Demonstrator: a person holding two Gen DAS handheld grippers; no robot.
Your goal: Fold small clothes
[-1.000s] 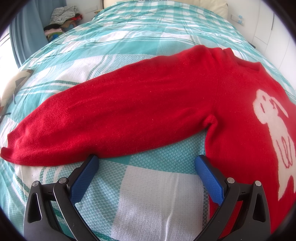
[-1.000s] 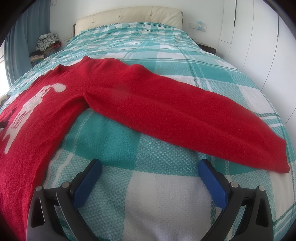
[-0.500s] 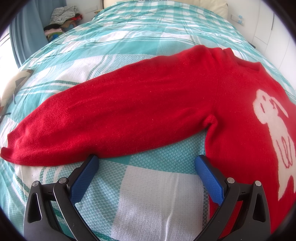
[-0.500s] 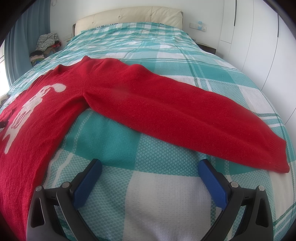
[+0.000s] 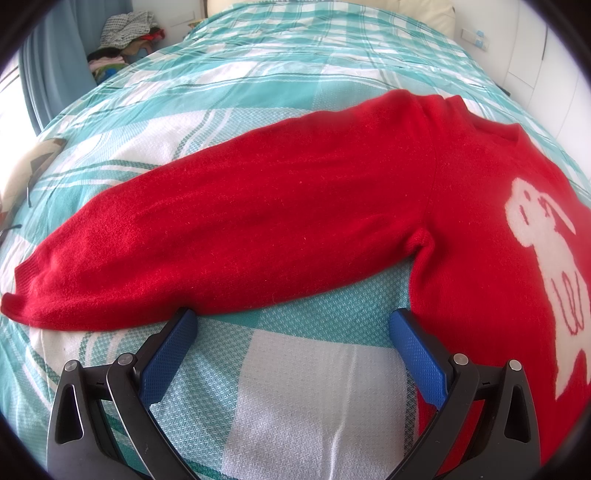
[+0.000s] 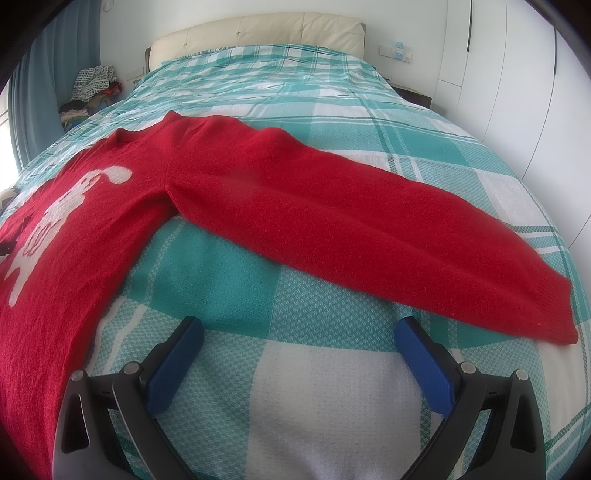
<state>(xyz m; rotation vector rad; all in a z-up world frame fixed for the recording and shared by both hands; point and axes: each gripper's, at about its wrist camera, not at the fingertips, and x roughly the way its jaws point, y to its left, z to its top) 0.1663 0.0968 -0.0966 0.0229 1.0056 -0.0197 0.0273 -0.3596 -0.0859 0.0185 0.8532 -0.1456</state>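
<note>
A red knit sweater with a white dog motif lies flat, front up, on a teal-and-white checked bed. In the left wrist view its one sleeve stretches to the left. My left gripper is open and empty, just in front of that sleeve's lower edge. In the right wrist view the sweater lies at the left and its other sleeve stretches to the right. My right gripper is open and empty, over bare bedspread just short of that sleeve.
A pile of clothes sits beside the bed at the far left by a blue curtain. A cream headboard closes the far end. White wardrobe doors stand along the right.
</note>
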